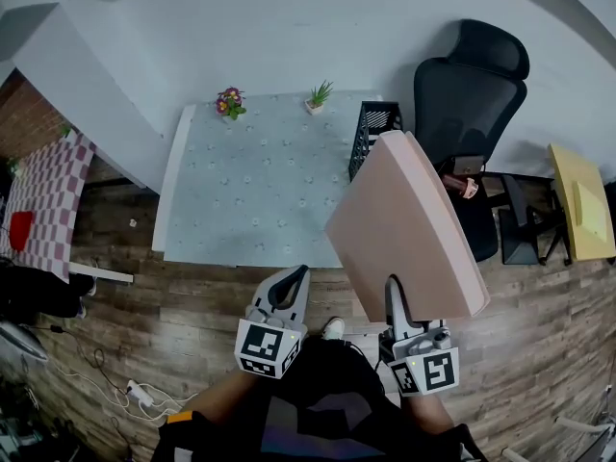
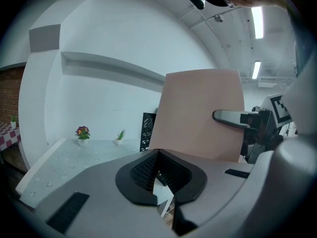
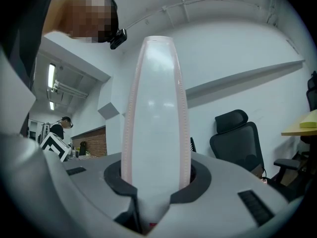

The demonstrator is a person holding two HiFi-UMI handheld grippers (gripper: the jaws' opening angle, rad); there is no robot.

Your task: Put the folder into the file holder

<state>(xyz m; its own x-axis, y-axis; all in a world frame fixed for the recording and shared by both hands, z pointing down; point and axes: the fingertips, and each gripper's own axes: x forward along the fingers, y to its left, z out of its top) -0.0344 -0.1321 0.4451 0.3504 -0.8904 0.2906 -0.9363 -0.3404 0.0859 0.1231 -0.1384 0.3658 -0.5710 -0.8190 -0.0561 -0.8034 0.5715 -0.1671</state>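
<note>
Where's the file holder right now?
In the head view the black file holder stands at the table's far right corner, right of the small green plant and left of the office chair, just beyond the raised folder.

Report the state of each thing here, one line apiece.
Pink flat folder: closed, held in the air by the right gripper.
Right gripper: shut on the folder.
Left gripper: shut, holding nothing.
Black mesh file holder: upright on the patterned table, folder not yet inside.
</note>
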